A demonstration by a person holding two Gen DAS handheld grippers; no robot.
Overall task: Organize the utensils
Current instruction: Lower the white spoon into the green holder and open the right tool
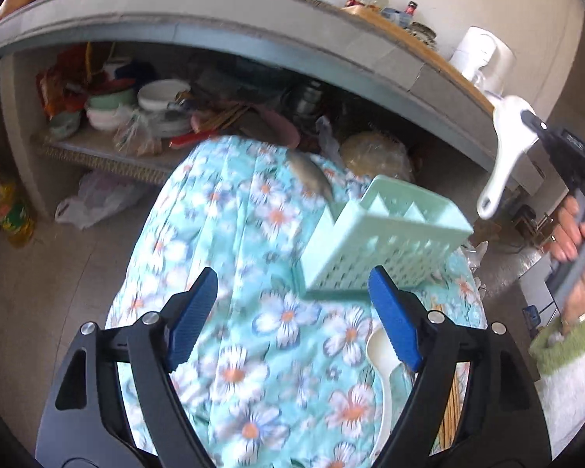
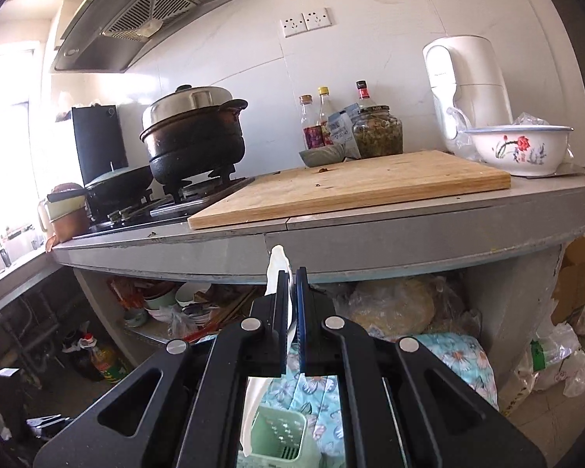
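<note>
While resting on the floral tablecloth [image 1: 253,234], the mint-green perforated utensil basket [image 1: 386,241] stands upright with divided compartments, just ahead of the left gripper [image 1: 292,312], whose blue-padded jaws stand wide with nothing between them. One white plastic spatula [image 1: 503,160] is pinched in the closed right gripper [image 2: 291,312], raised above the basket; one white spoon [image 1: 382,355] and one bundle of wooden chopsticks [image 1: 450,409] lie on the cloth beside the basket
</note>
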